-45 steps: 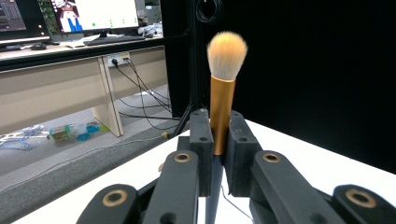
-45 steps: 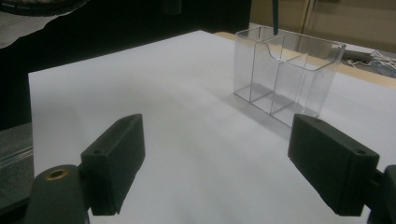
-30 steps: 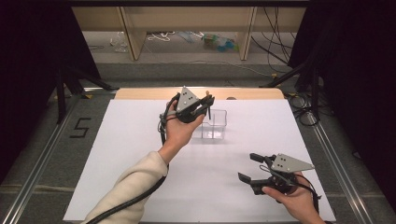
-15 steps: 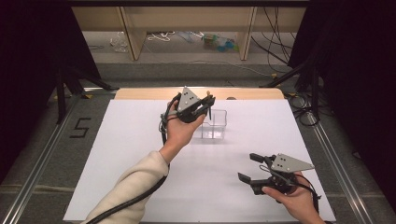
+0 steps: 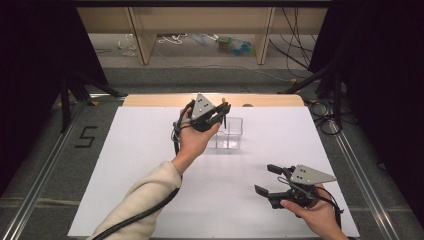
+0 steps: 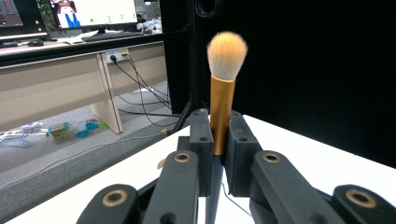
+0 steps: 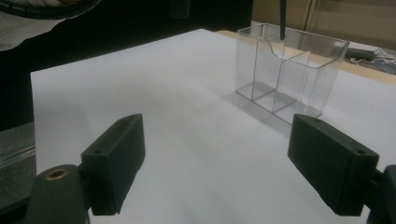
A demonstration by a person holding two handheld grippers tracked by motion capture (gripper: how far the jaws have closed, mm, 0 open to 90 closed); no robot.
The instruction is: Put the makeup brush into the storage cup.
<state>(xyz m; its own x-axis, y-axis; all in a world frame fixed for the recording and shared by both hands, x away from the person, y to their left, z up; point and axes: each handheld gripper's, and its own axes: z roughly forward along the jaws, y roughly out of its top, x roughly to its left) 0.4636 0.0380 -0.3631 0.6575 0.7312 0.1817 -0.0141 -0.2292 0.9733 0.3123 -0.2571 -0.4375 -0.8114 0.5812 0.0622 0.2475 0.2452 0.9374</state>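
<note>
My left gripper (image 5: 218, 113) (image 6: 218, 122) is raised over the table's far middle, shut on a makeup brush (image 6: 221, 107). The brush stands upright, with pale bristles on top and a gold ferrule between the pads. Its dark handle (image 7: 282, 17) points down, and its lower end is at the top rim of a clear two-compartment box (image 5: 230, 135) (image 7: 285, 70) just beneath. Which compartment it hangs over I cannot tell. My right gripper (image 5: 266, 179) (image 7: 219, 154) rests low near the table's front right, open, with nothing between its jaws, facing the box.
A white sheet (image 5: 150, 150) covers the table. A wooden strip (image 5: 150, 100) runs along its far edge. Black curtains flank both sides. Cables and a tripod leg (image 5: 310, 82) lie on the floor at the right, beyond the table.
</note>
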